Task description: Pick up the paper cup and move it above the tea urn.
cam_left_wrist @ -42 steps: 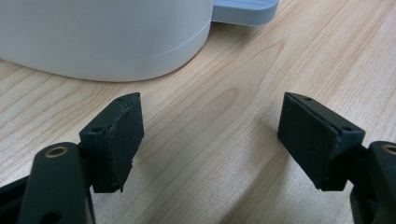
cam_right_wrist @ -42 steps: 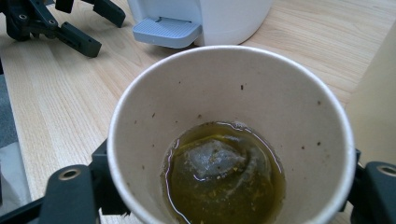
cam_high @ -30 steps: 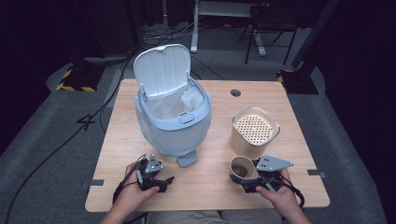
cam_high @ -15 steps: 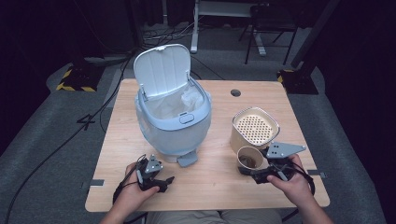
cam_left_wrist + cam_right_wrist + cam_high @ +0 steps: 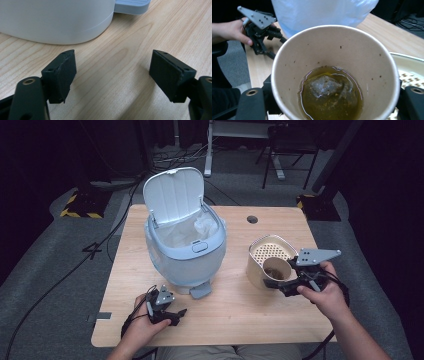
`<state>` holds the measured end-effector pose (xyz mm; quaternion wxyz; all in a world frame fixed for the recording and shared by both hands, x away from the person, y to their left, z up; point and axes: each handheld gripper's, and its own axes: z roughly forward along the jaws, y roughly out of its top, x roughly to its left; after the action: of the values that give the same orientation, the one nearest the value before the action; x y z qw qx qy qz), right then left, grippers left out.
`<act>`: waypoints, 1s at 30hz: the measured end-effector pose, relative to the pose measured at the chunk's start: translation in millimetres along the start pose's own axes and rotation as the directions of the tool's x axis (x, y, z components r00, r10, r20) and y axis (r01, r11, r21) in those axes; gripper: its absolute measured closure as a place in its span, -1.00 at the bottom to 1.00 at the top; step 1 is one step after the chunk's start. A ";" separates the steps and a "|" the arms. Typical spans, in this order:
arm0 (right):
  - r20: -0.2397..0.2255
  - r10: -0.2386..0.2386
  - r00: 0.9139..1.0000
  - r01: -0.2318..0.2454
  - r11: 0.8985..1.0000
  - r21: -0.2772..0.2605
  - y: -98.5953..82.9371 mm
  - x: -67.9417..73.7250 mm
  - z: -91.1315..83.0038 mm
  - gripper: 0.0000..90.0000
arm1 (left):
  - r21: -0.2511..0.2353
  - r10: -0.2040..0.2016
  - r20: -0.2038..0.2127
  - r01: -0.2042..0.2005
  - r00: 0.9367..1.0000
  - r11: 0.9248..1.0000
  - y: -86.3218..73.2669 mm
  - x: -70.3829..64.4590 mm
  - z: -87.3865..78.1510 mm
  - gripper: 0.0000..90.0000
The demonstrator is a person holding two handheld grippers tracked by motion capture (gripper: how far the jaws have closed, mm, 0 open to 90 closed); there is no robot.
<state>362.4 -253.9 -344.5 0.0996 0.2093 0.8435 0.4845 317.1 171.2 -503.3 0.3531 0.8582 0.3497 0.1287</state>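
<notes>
A brown paper cup (image 5: 274,269) (image 5: 334,45) holds amber liquid and a soaked tea bag (image 5: 327,86). My right gripper (image 5: 275,281) (image 5: 334,100) is shut on the cup and holds it off the table, at the front rim of a beige container with a perforated strainer top (image 5: 261,252) (image 5: 410,73). A pale blue pedal bin (image 5: 185,251) (image 5: 324,10) stands mid-table with its lid (image 5: 174,195) up and a white liner inside. My left gripper (image 5: 176,314) (image 5: 112,72) rests open on the wood just in front of the bin's base (image 5: 57,22).
The bin's foot pedal (image 5: 201,291) (image 5: 131,5) juts out toward the front edge between the two hands. A round cable hole (image 5: 252,219) sits at the table's (image 5: 235,315) far right. Cables and a chair base lie on the floor beyond.
My right gripper has lifted the cup and carried it away from the front edge, up to the strainer container. The left gripper has stayed put.
</notes>
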 end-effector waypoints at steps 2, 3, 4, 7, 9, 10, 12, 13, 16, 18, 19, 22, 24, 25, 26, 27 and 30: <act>0.001 0.004 1.000 -0.004 1.000 -0.004 2.8 -3.0 -1.3 -0.39 | 0.000 0.000 0.000 0.000 1.000 1.000 0.0 0.0 0.1 -0.52; 0.003 0.013 1.000 -0.012 1.000 -0.025 8.0 -8.8 -3.4 -0.39 | 0.000 0.000 0.000 0.000 1.000 1.000 0.0 0.0 0.1 -0.52; 0.003 0.013 1.000 -0.012 1.000 -0.025 8.0 -8.8 -3.4 -0.39 | 0.000 0.000 0.000 0.000 1.000 1.000 0.0 0.0 0.1 -0.52; 0.020 0.008 1.000 -0.008 0.999 -0.032 17.4 -17.7 -7.1 -0.39 | 0.000 0.000 0.000 0.000 1.000 1.000 0.0 0.0 0.1 -0.52; 0.025 0.006 1.000 -0.005 0.999 -0.034 19.9 -20.1 -8.0 -0.39 | 0.000 0.000 0.000 0.000 1.000 1.000 0.0 0.0 0.0 -0.52; 0.029 0.003 1.000 -0.002 0.999 -0.034 22.2 -22.7 -8.8 -0.39 | 0.000 0.000 0.000 0.000 1.000 1.000 0.0 0.0 0.0 -0.52; 0.042 0.006 0.999 -0.004 0.999 -0.039 26.5 -27.8 -10.4 -0.39 | 0.000 0.000 0.000 0.000 1.000 1.000 0.0 0.1 0.1 -0.52; 0.048 0.008 0.999 -0.006 0.999 -0.042 28.3 -30.4 -11.0 -0.39 | 0.000 0.000 0.000 0.000 1.000 1.000 0.0 0.1 0.0 -0.52; 0.075 0.014 0.997 -0.010 0.999 -0.050 33.2 -41.3 -11.5 -0.39 | 0.000 0.000 0.000 0.000 1.000 1.000 0.0 0.1 0.1 -0.52; 0.080 0.015 0.997 -0.012 0.999 -0.050 33.8 -43.5 -11.3 -0.39 | 0.000 0.000 0.000 0.000 1.000 1.000 0.0 0.1 0.1 -0.52; 0.097 0.017 0.995 -0.013 0.999 -0.047 34.7 -50.7 -10.4 -0.39 | 0.000 0.000 0.000 0.000 1.000 1.000 0.0 0.1 0.1 -0.52; 0.112 0.019 0.994 -0.014 0.999 -0.041 34.9 -57.3 -9.5 -0.39 | 0.001 0.001 0.000 -0.001 1.000 1.000 0.0 0.2 0.0 -0.52; 0.124 0.024 0.992 -0.019 0.999 -0.038 34.8 -63.4 -8.6 -0.39 | 0.000 0.000 0.000 0.000 1.000 1.000 0.0 0.1 0.1 -0.52; 0.134 0.026 0.991 -0.022 0.999 -0.038 34.7 -69.3 -7.9 -0.39 | 0.001 -0.001 0.001 0.001 1.000 1.000 0.0 0.1 0.0 -0.52; 0.134 0.026 0.991 -0.022 0.999 -0.038 34.7 -69.3 -7.9 -0.39 | 0.001 0.000 0.001 0.000 1.000 1.000 0.0 0.1 0.0 -0.52; 0.143 0.031 0.989 -0.026 0.999 -0.038 34.1 -74.4 -7.3 -0.39 | 0.000 0.000 0.000 0.000 1.000 1.000 0.0 0.1 0.1 -0.52; 0.152 0.035 0.988 -0.029 0.999 -0.036 33.0 -78.9 -6.8 -0.39 | 0.000 0.000 0.000 0.000 1.000 1.000 0.0 0.0 0.1 -0.52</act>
<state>438.8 -280.0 -315.4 0.1595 0.2576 0.8217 0.4827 317.1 171.2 -503.3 0.3532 0.8582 0.3496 0.1288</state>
